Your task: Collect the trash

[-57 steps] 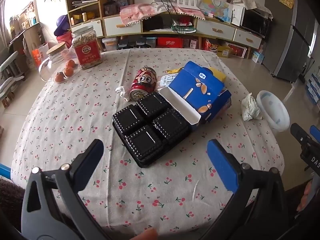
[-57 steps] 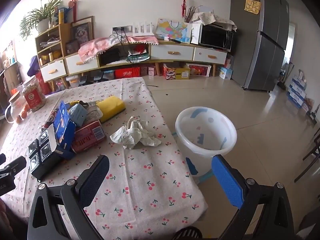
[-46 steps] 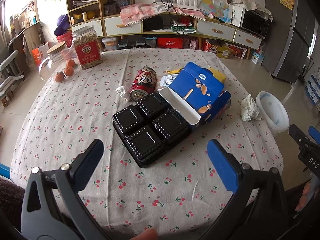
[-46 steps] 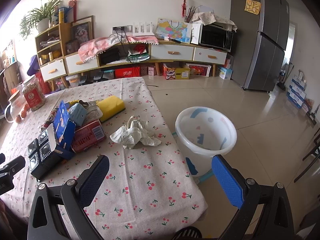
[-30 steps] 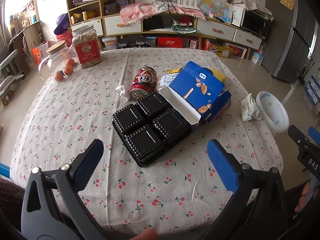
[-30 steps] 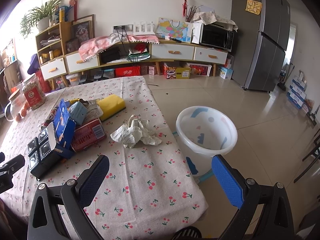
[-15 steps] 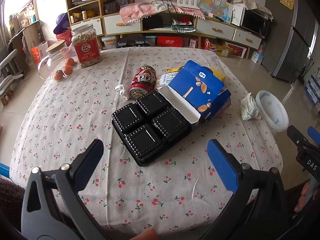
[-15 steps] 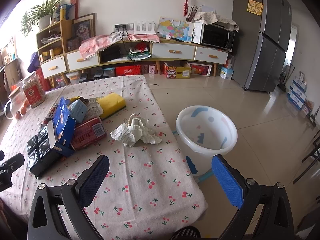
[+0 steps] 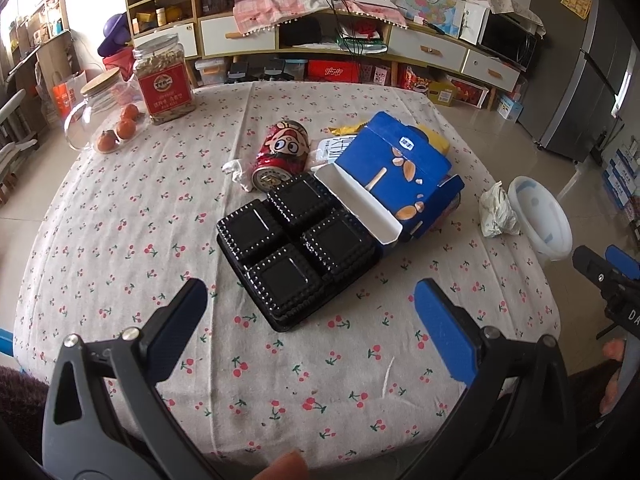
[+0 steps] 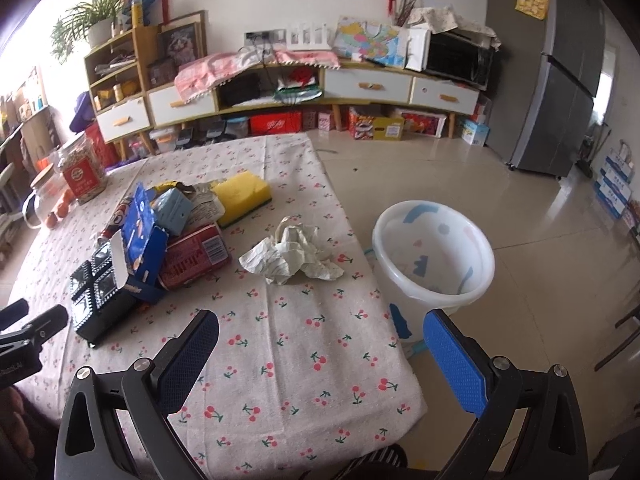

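A cherry-print cloth covers the table (image 9: 120,216) beneath my two tongs. My left gripper (image 9: 308,304) hangs over the near edge with its blue-padded fingers spread wide, holding nothing and touching nothing. At 12 o'clock from it lies a glossy black plastic tray (image 9: 296,248) of four square, bead-edged wells. An open blue cardboard box (image 9: 400,184) printed with nuts and biscuit sticks overlaps the tray's far right corner, and a dented red can (image 9: 282,154) with a cartoon face lies on its side just behind the tray. Its lettering is too small to read.

My right gripper (image 10: 320,344) is likewise spread wide and empty, above the table's right end. At 12 o'clock from it sits a crumpled wad of white paper (image 10: 294,254), with a yellow sponge (image 10: 242,192) beyond at 11 o'clock. A smooth white plastic bin (image 10: 434,258) with pale blue patches stands on the tiled floor at 1 o'clock, just beside the table.
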`<state>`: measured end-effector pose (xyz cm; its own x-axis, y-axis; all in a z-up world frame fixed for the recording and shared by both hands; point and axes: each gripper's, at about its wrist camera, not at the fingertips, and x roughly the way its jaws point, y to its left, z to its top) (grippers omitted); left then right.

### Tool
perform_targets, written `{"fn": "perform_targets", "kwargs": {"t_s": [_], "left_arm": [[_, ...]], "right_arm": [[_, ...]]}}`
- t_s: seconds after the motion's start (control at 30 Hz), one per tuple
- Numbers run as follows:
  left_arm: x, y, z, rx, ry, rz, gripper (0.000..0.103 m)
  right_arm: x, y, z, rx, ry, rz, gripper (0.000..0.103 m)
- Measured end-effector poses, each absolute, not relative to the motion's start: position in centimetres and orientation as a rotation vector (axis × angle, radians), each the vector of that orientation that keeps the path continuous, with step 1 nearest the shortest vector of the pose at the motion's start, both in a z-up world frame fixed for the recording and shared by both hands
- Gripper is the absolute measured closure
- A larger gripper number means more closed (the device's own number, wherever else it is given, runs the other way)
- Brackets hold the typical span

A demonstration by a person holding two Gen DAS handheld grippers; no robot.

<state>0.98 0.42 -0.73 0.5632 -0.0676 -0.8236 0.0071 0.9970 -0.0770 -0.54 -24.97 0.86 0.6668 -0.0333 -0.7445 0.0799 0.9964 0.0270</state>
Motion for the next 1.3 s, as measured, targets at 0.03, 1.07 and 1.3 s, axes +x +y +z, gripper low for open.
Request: {"fn": "perform_targets", "kwargs": {"t_s": [0.03,1.07,1.3], "left_arm": [[1.1,0.5,-0.6,-0.059,0.971,-0.045,0.0],[10.8,2.1,-0.5,-0.161,1.148,-0.295,0.001],[12.9,0.2,-0.6,-0.33,1.22,-0.368,0.007]], "right_arm": [[-0.1,-25.0,1.0,0.062,0.857,-0.045,0.0],[15.5,-27.8,-7.0,0.317,1.299,0.185,0.07],[14.5,-27.7,-5.4,0.311,1.241,0.249,0.076]]}}
